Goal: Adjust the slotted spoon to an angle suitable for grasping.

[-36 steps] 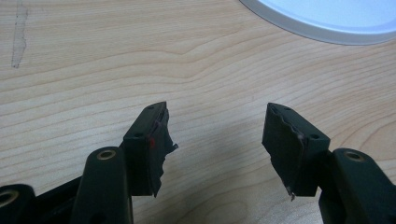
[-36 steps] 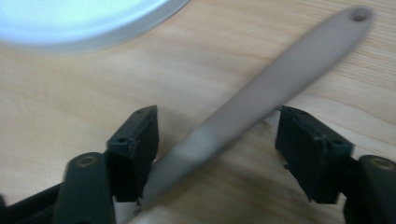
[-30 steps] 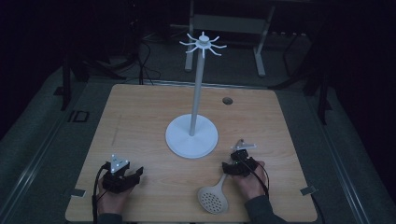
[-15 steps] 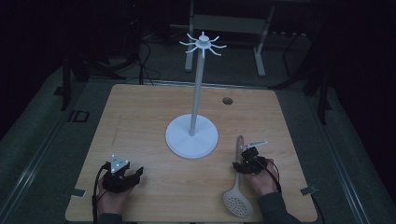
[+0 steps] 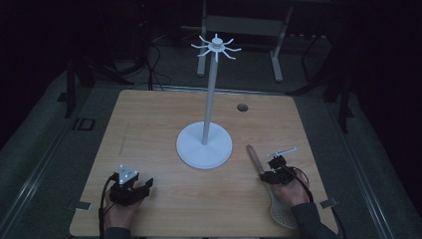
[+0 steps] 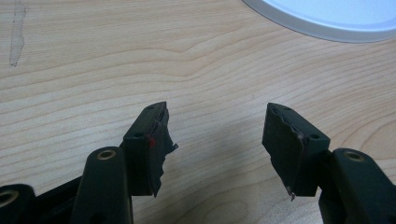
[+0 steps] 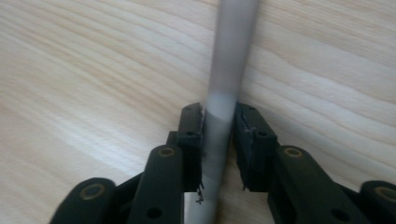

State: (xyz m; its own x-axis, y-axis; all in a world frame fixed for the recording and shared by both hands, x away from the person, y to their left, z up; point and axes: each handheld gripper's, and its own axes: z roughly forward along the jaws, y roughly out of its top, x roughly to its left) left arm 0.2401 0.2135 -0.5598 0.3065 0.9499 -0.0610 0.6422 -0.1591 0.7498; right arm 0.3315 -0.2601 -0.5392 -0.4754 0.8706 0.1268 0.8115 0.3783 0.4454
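A white hook stand [image 5: 204,147] rises from the middle of the wooden table [image 5: 149,124], with a ring of hooks [image 5: 217,46] at its top. A pale slotted spoon [image 5: 282,214] lies low at the front right, its wooden handle end [image 5: 254,154] pointing toward the stand's base. My right gripper [image 5: 271,175] is shut on the spoon's handle; in the right gripper view the grey shaft [image 7: 229,56] runs up between the jaws of that gripper [image 7: 218,126]. My left gripper [image 5: 144,186] rests at the front left, and in its own view it [image 6: 217,135] is open over bare wood, the stand's base [image 6: 327,18] ahead.
A small dark hole [image 5: 242,107] sits in the table's far right part. The table's front edge is close behind both hands. Beyond the table are dark floor, cables and a metal frame [image 5: 244,25].
My right gripper has carried the spoon rightward and turned it, so the head now lies near the front edge and the handle points away. The left gripper has stayed put.
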